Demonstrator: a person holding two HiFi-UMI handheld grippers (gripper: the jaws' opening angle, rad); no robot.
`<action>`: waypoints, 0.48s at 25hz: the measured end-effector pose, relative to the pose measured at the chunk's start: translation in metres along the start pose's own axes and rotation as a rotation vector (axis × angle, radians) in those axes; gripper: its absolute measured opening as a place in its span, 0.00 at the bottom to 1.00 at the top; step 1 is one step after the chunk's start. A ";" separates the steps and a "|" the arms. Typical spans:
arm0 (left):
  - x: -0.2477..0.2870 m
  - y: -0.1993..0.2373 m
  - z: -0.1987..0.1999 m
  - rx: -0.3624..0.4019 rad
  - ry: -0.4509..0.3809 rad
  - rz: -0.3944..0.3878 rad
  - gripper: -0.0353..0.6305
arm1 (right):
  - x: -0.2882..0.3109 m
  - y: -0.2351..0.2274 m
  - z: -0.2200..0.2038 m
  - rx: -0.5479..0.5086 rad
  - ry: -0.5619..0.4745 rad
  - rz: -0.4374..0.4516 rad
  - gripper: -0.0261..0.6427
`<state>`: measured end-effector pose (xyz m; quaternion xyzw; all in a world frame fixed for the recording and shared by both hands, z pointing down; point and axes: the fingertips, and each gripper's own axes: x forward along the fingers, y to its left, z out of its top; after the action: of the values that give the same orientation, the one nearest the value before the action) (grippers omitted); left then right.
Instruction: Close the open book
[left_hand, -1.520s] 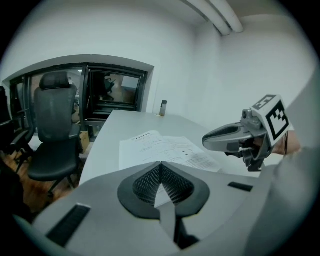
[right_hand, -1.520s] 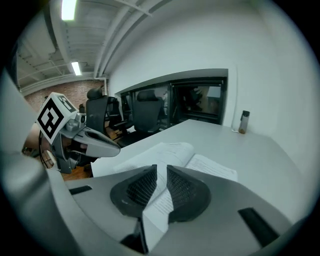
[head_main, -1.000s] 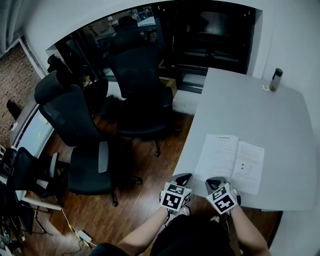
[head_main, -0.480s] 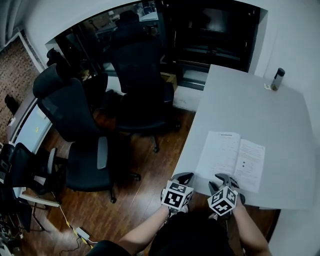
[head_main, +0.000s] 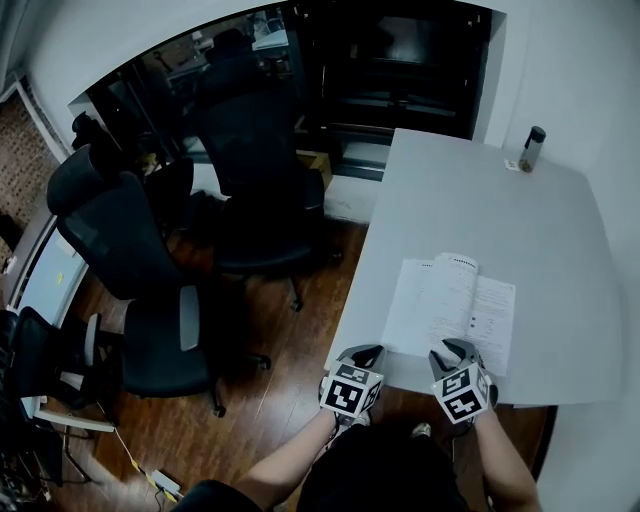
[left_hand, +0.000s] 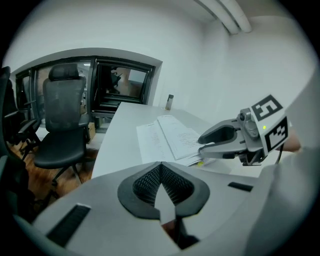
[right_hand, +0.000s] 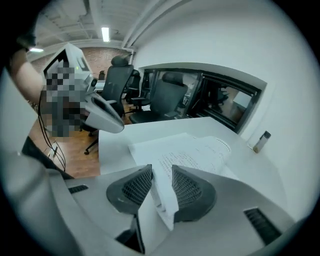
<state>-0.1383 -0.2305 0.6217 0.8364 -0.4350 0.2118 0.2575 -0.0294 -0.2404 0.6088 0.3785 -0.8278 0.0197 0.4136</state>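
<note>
The open book (head_main: 450, 303) lies flat on the grey table (head_main: 480, 200), white pages up, near the front edge. My right gripper (head_main: 456, 352) is at the book's near edge. In the right gripper view its jaws (right_hand: 161, 182) are opening, and the corner of the book's pages (right_hand: 186, 159) lies in the gap between the pads. My left gripper (head_main: 360, 356) hangs just off the table's front edge, left of the book. Its pads (left_hand: 161, 172) are shut with nothing between them. From there the book (left_hand: 167, 136) and the right gripper (left_hand: 220, 142) show ahead.
A dark bottle (head_main: 533, 148) stands at the table's far right corner. Several black office chairs (head_main: 250, 170) stand on the wooden floor to the left of the table. A white wall runs along the right side.
My right gripper has moved right and forward to the book's near edge, and its jaws have parted. The left gripper has stayed about where it was.
</note>
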 end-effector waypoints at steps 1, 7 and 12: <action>0.003 -0.004 0.001 0.004 0.001 -0.010 0.06 | -0.004 -0.007 -0.003 0.030 -0.007 -0.013 0.23; 0.021 -0.031 0.006 0.043 0.017 -0.076 0.06 | -0.037 -0.056 -0.034 0.224 -0.007 -0.181 0.23; 0.034 -0.050 -0.003 0.064 0.052 -0.117 0.06 | -0.067 -0.092 -0.085 0.411 0.048 -0.290 0.23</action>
<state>-0.0790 -0.2247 0.6314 0.8623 -0.3717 0.2320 0.2539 0.1119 -0.2355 0.5919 0.5688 -0.7334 0.1372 0.3462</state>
